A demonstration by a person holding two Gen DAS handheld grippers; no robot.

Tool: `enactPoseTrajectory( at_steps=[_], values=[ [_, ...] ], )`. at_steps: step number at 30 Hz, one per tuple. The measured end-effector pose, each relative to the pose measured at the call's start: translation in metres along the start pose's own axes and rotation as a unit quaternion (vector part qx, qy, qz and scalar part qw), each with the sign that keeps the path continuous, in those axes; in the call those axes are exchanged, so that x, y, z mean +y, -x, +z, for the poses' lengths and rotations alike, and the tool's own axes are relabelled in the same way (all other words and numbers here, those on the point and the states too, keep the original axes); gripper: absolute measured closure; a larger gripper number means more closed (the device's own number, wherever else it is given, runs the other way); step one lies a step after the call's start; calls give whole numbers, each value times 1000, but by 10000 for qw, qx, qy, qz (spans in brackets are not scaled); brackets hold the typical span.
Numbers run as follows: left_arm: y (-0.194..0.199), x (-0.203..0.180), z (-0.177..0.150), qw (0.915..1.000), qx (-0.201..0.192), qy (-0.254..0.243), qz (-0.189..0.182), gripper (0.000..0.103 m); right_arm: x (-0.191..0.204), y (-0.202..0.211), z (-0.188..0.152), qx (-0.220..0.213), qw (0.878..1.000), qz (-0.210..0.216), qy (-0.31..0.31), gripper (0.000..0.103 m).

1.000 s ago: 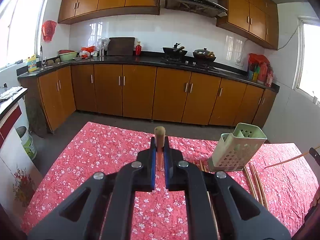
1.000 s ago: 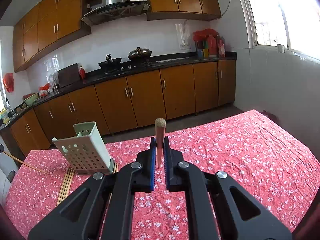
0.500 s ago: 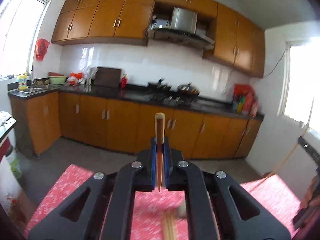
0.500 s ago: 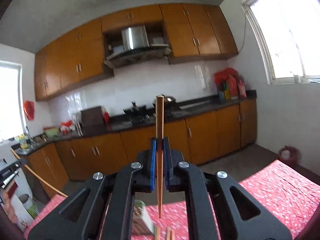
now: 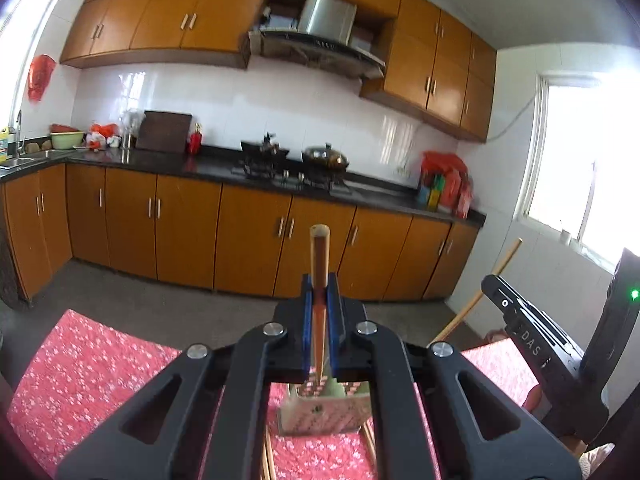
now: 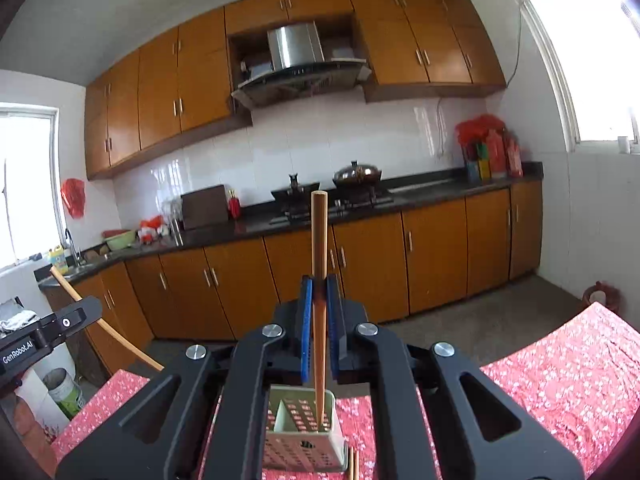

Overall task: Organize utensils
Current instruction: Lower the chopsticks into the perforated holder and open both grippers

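Fingers of both grippers, left (image 5: 319, 320) and right (image 6: 319, 316), clamp one chopstick each above the holder (image 6: 304, 436). Released off-centre, a chopstick (image 6: 319, 280) could hit the rim and fall onto the worktop (image 6: 560, 368).

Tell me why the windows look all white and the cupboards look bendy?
Left wrist view: the window is glared white by daylight, and the fisheye lens curves the cabinets. Right wrist view: same glare at its window, with dark corners.

Table under a red floral cloth (image 6: 560, 368), with a perforated utensil holder (image 6: 304, 446) (upright) and loose chopsticks (image 6: 353, 464) beside it.
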State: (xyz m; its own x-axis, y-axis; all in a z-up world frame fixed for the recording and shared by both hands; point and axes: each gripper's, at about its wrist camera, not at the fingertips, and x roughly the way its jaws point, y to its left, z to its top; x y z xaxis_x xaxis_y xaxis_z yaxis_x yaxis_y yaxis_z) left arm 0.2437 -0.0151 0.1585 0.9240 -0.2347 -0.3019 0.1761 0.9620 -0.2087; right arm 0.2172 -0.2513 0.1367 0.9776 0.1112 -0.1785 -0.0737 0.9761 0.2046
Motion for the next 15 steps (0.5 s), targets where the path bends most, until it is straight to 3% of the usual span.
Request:
enactPoseTrajectory(
  at_steps=[6,7,9,10,15],
  values=[
    [-21,2,-13,9996,232,-44,145,95,1,-3,-9,216,9998,45,6,94],
    [-22,3,-14,9996,242,-16,134,91,1,-2,-9,225,9997,74,14,93],
    [-20,6,-15,9996,222,3,153,81,0,1,-8,225,9997,65,22,73],
    [-17,7,-15,9997,182,-3,185,74,-2,5,-7,181,9998,55,6,68],
    [11,19,-13,9996,-10,92,258,69,-16,30,-4,56,9999,-1,-101,66]
  ],
)
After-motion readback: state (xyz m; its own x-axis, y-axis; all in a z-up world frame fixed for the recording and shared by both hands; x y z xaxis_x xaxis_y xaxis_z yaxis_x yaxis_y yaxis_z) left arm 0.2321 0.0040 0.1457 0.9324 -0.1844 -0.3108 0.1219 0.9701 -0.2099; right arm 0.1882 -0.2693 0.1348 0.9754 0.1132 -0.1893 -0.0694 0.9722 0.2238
